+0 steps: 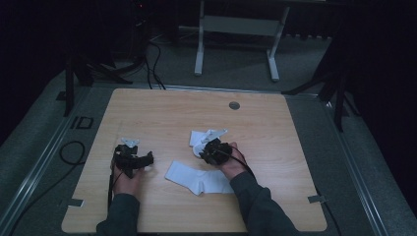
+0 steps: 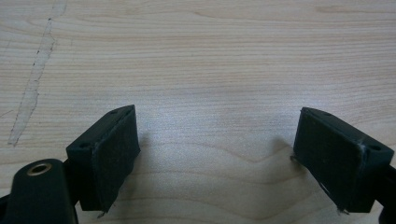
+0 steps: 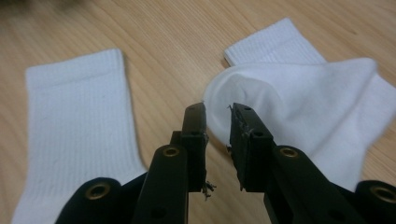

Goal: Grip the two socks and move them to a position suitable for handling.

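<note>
Right hand-held gripper (image 3: 217, 116) had its jaws nearly together at the folded sock (image 3: 299, 98), probably pinching its edge. Left hand-held gripper (image 2: 217, 154) sat spread apart over bare bench (image 2: 210, 56), just waiting.

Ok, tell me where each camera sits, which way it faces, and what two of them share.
High view: above the person's side, looking forward and down on the light wooden table; forearms, both hands, left gripper and right gripper show.
Left gripper view: rides the left gripper, facing bare tabletop; fingers spread wide.
Right gripper view: rides the right gripper, facing the crumpled white sock, fingers nearly closed at its edge; flat white ribbed sock beside.
Shared: both socks appear in the high and right gripper views.
</note>
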Demonstrator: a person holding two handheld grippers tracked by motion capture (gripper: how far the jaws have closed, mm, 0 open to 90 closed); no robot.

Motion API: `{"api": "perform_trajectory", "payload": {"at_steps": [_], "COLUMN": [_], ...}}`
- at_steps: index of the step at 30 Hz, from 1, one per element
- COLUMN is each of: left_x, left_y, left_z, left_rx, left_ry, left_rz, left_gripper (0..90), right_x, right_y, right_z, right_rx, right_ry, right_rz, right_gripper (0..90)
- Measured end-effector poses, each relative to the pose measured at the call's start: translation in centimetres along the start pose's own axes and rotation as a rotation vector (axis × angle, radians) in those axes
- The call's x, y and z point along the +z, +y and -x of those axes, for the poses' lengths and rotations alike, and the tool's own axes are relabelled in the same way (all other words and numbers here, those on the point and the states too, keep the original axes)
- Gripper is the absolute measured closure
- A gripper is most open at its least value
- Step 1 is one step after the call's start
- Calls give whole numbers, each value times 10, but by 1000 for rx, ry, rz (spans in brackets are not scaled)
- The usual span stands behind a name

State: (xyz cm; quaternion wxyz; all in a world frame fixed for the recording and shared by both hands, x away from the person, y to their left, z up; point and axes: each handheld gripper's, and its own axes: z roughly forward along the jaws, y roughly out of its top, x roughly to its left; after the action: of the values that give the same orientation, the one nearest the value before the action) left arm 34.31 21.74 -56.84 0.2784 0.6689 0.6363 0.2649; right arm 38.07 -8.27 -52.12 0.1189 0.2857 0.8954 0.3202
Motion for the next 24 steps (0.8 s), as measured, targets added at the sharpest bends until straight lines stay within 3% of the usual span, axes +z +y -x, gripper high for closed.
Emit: {"api": "perform_trajectory", "payload": {"at_steps": [7,11,17,22,24], "left_x": [0,0,0,0,0], "left_y": [0,0,0,0,0], "left_z": [0,0,0,0,0], "left_rx": [3,3,3,3,2], "left_ry": [0,0,0,0,0], "left_rz": [-2,-2,-2,-2,-2], "left_gripper": [140,141,140,140,140], "right_x": [26,36,38,35,28], "right_y": [7,6,10,10,8], "right_z": [3,2,6,6,4], "right_rx": [24,24,35,45,58], "right_ry": [40,35,6,1,14], "right_rz": [-46,-77,-101,-104,-78], "right_gripper": [712,711,874,893,893]}}
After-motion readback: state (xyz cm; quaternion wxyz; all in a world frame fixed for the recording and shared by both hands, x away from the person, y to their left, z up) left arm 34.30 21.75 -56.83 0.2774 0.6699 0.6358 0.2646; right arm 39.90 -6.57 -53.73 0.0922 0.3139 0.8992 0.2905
